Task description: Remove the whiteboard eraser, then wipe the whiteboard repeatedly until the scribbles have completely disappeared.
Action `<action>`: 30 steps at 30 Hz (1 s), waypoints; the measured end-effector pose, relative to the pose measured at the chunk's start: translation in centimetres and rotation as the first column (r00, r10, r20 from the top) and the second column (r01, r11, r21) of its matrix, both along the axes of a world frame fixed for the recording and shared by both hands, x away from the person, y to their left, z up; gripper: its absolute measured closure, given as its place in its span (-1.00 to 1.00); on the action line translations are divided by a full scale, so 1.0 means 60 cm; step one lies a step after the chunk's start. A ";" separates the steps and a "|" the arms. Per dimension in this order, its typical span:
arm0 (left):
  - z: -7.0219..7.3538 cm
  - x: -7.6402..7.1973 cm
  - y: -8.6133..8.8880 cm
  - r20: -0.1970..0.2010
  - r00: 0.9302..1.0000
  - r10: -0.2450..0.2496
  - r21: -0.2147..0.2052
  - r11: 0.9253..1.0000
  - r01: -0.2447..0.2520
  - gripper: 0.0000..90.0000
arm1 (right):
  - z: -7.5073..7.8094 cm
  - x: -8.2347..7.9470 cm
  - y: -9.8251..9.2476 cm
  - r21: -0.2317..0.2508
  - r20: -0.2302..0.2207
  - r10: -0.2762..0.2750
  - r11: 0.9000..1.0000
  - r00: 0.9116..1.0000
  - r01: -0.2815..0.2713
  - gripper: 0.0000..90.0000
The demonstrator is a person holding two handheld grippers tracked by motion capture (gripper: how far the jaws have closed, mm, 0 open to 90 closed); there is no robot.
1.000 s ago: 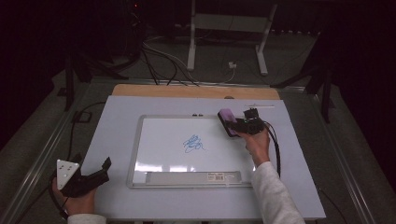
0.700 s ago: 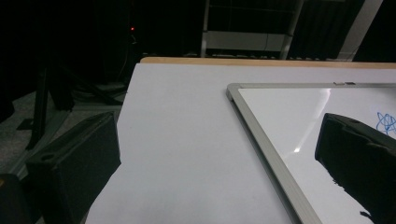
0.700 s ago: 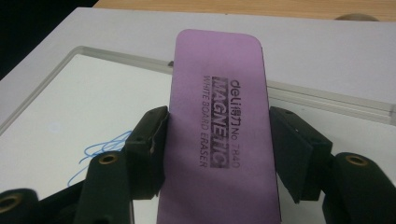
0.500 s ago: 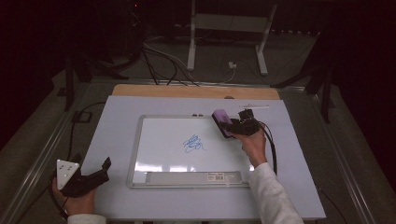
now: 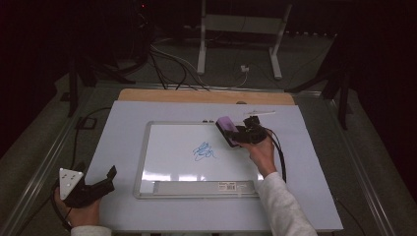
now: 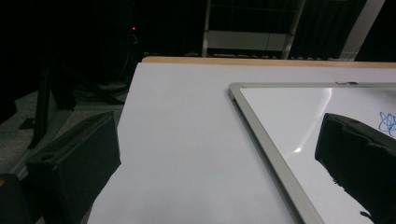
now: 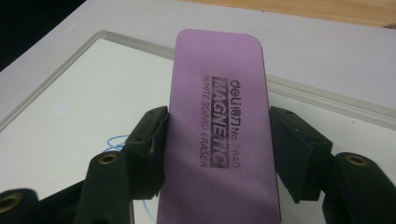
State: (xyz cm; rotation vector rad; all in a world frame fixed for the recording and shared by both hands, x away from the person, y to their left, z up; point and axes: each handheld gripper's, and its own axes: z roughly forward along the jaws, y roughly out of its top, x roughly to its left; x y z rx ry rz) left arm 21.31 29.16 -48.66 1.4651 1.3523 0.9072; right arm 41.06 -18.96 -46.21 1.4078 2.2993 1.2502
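Flat purple eraser (image 7: pixel 217 130), rounded corners, matte top with printed lettering, long axis along right tongs (image 7: pixel 217 149) pinching its sides, over glossy metal-framed whiteboard (image 5: pixel 147 147); left tongs (image 6: pixel 215 158) spread, empty

The whiteboard (image 5: pixel 172 162) offers bare room around its blue scribble (image 5: pixel 204 151). Its raised frame borders every side. A marker (image 5: pixel 258 113) lies just beyond its far right corner.
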 end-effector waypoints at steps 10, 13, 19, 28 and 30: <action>0.000 0.001 0.000 0.002 1.000 -0.004 0.002 1.000 0.004 -0.98 | 0.001 -0.007 0.018 -0.017 0.010 0.032 0.999 0.999 -0.031 -0.09; 0.001 0.000 0.000 0.005 1.000 -0.001 -0.001 1.000 0.001 -0.98 | 0.000 -0.010 0.024 -0.028 0.011 0.042 0.999 0.999 -0.042 -0.09; 0.000 0.001 0.000 -0.001 1.000 -0.003 0.000 1.000 0.003 -0.98 | 0.000 -0.016 0.039 -0.040 0.016 0.070 0.997 0.997 -0.069 -0.09; 0.000 0.001 -0.001 0.001 1.000 -0.004 0.001 1.000 0.004 -0.98 | -0.007 -0.026 0.062 -0.060 0.016 0.112 0.992 0.994 -0.110 -0.09; 0.000 0.000 0.000 0.002 1.000 -0.003 0.000 1.000 0.003 -0.98 | -0.007 -0.028 0.067 -0.068 0.019 0.123 0.990 0.992 -0.122 -0.09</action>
